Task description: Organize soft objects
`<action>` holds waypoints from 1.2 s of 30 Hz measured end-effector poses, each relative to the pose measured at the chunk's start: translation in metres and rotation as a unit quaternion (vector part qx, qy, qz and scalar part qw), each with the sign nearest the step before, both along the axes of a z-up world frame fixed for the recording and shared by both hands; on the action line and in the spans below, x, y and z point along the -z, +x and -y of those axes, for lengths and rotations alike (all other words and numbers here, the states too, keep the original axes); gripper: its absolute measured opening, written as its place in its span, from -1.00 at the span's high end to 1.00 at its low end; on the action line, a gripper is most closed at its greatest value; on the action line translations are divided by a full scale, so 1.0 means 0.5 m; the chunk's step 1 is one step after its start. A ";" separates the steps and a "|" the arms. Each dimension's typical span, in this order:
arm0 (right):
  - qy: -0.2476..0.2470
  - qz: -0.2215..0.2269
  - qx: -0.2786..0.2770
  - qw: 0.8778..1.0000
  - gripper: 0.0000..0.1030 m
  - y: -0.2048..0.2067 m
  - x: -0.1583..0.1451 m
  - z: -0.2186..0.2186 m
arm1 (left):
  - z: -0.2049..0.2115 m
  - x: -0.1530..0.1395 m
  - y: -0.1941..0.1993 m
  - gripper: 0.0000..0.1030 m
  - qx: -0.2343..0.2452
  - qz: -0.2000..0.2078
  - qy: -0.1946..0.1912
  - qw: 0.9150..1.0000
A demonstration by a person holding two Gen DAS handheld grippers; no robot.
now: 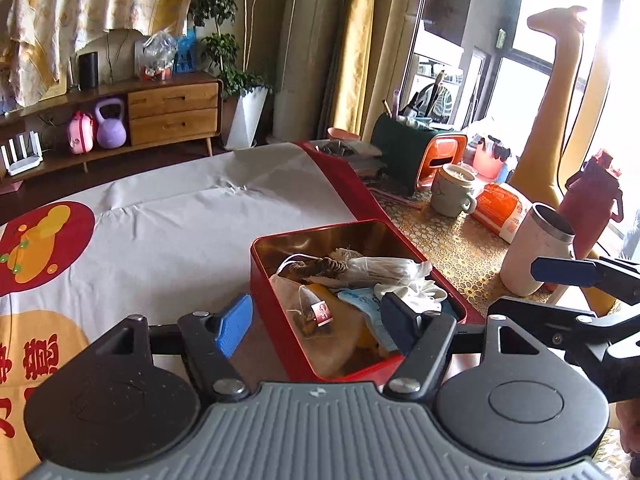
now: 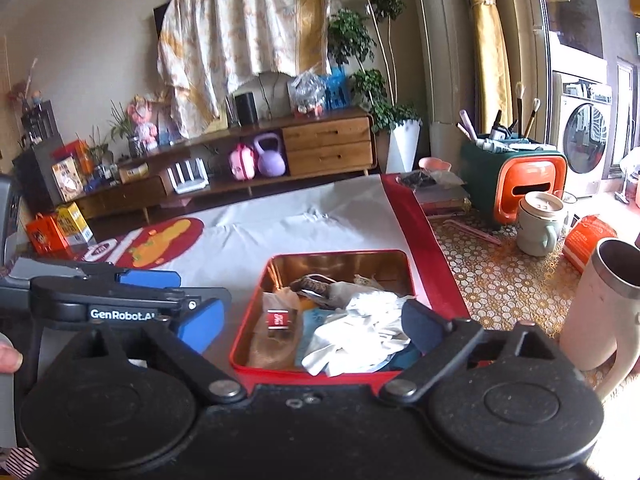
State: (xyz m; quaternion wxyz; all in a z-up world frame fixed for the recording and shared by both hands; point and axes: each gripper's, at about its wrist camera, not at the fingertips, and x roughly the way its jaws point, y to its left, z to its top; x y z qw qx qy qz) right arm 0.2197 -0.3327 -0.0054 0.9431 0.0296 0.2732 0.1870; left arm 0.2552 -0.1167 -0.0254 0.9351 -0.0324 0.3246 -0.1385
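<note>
A red metal tin (image 1: 272, 280) with a gold inside stands open on the white table cover; it also shows in the right wrist view (image 2: 256, 364). It holds soft items: a tea bag with a red tag (image 1: 316, 312) (image 2: 278, 320), a crumpled white cloth (image 1: 416, 286) (image 2: 360, 332), a clear plastic bundle (image 1: 376, 268) and a light blue packet (image 1: 364, 300). My left gripper (image 1: 318, 320) is open and empty, its blue pads straddling the tin's near end. My right gripper (image 2: 312, 330) is open and empty over the tin's near edge.
To the right of the tin stand a white steel-lined tumbler (image 1: 536, 248) (image 2: 600, 304), a pale green mug (image 1: 452, 190) (image 2: 540, 224), an orange packet (image 1: 500, 208) and an orange-green organiser (image 2: 516, 180). The white and red cover (image 1: 180, 232) stretches left. A wooden sideboard (image 2: 320, 144) stands behind.
</note>
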 end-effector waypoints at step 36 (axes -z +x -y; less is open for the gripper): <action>0.056 0.035 0.038 0.997 -1.00 -0.175 0.001 0.021 | -0.038 -0.052 -0.236 -1.00 -0.025 0.072 -0.006 0.997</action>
